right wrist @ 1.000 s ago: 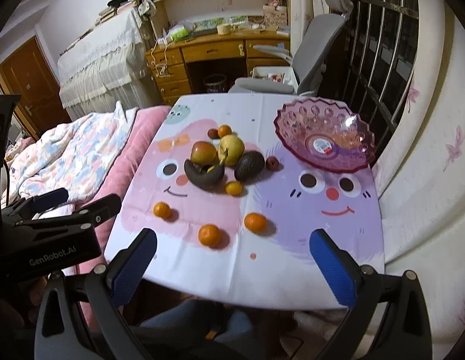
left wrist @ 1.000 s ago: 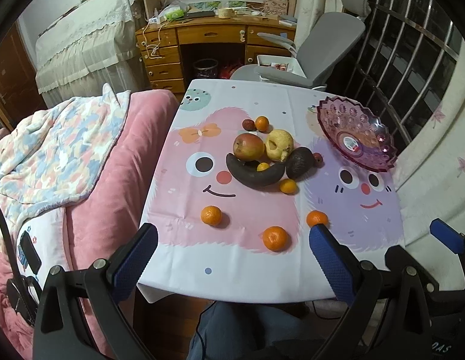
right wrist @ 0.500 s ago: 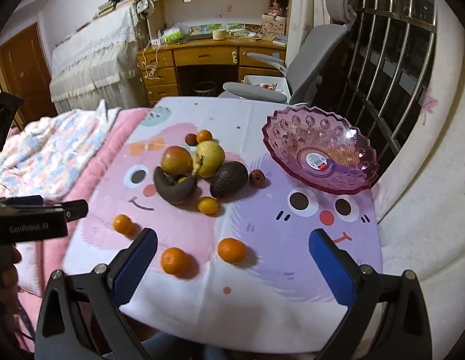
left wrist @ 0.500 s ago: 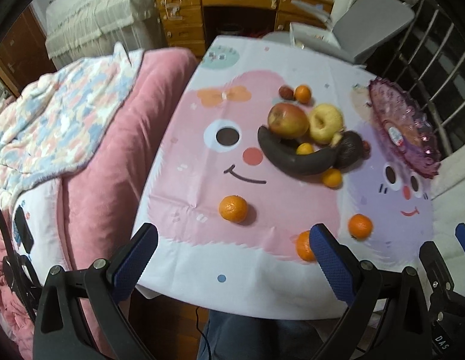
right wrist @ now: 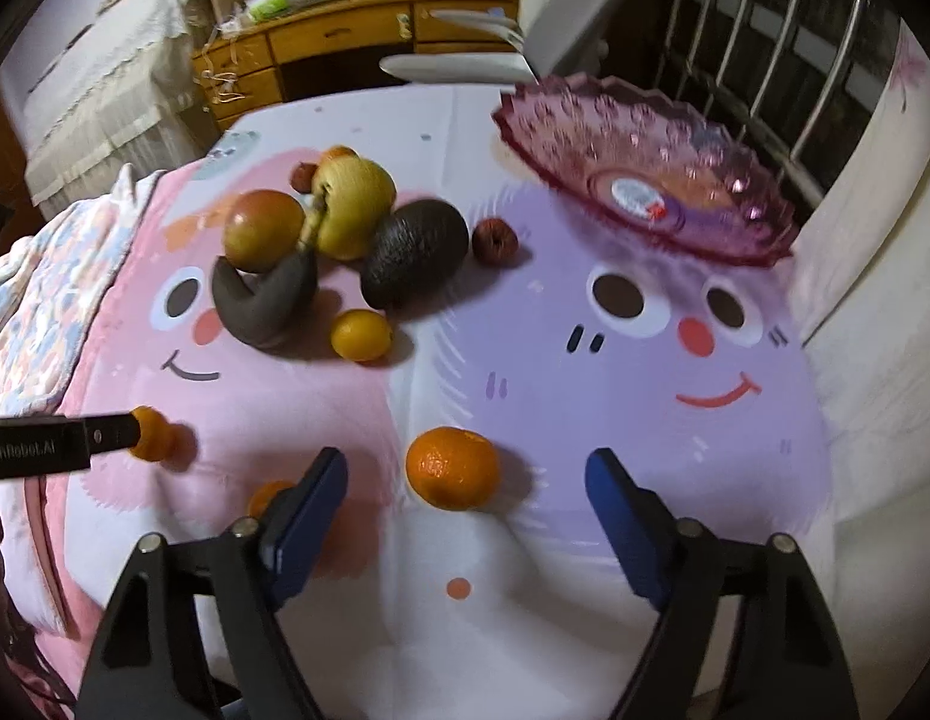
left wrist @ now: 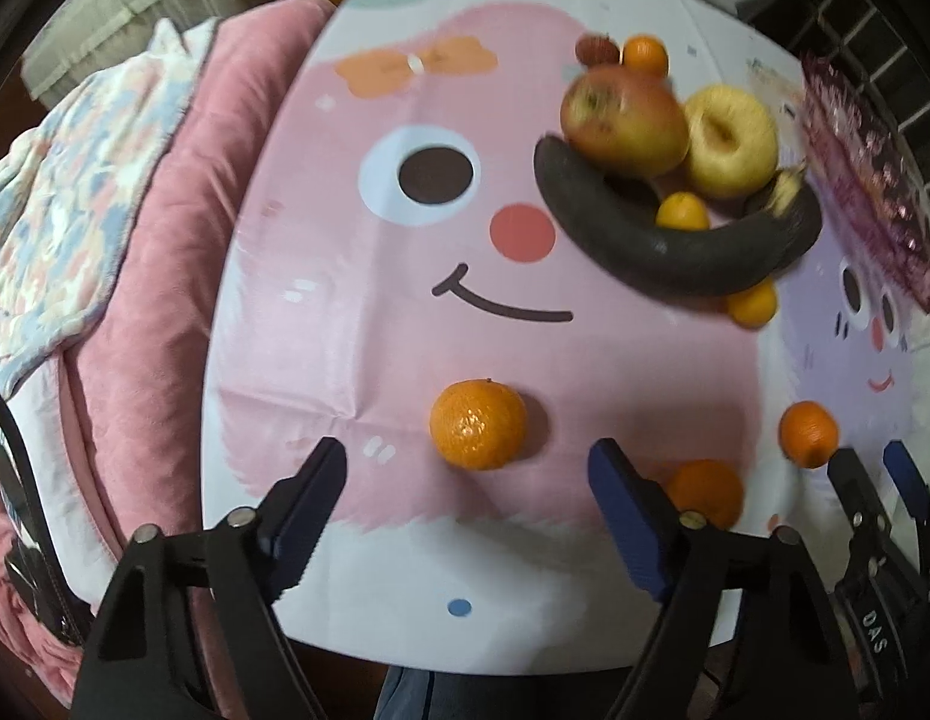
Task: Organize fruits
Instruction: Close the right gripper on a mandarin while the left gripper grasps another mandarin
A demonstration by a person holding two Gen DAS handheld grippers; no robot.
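Three tangerines lie along the near side of the cartoon tablecloth. My left gripper (left wrist: 468,468) points down over the left tangerine (left wrist: 478,423); its jaws are closing, the pads still apart from the fruit. My right gripper (right wrist: 466,471) hangs over the right tangerine (right wrist: 453,476), jaws closing too, pads not touching it. The middle tangerine (right wrist: 270,495) is half hidden behind a finger. Farther back lie a red-yellow apple (left wrist: 624,120), a yellow apple (left wrist: 729,141), a blackened banana (left wrist: 675,246) and an avocado (right wrist: 414,252). The pink glass bowl (right wrist: 645,180) at the far right holds no fruit.
A small orange (right wrist: 360,333) and a small red fruit (right wrist: 495,240) lie by the pile. A pink bed with a patterned blanket (left wrist: 75,192) borders the table's left side. A wooden desk (right wrist: 345,36), a grey chair and window bars (right wrist: 765,48) stand beyond the far edge.
Both grippers have come down close to the table, each over a tangerine that now looks much larger. Both pairs of jaws stand narrower than before.
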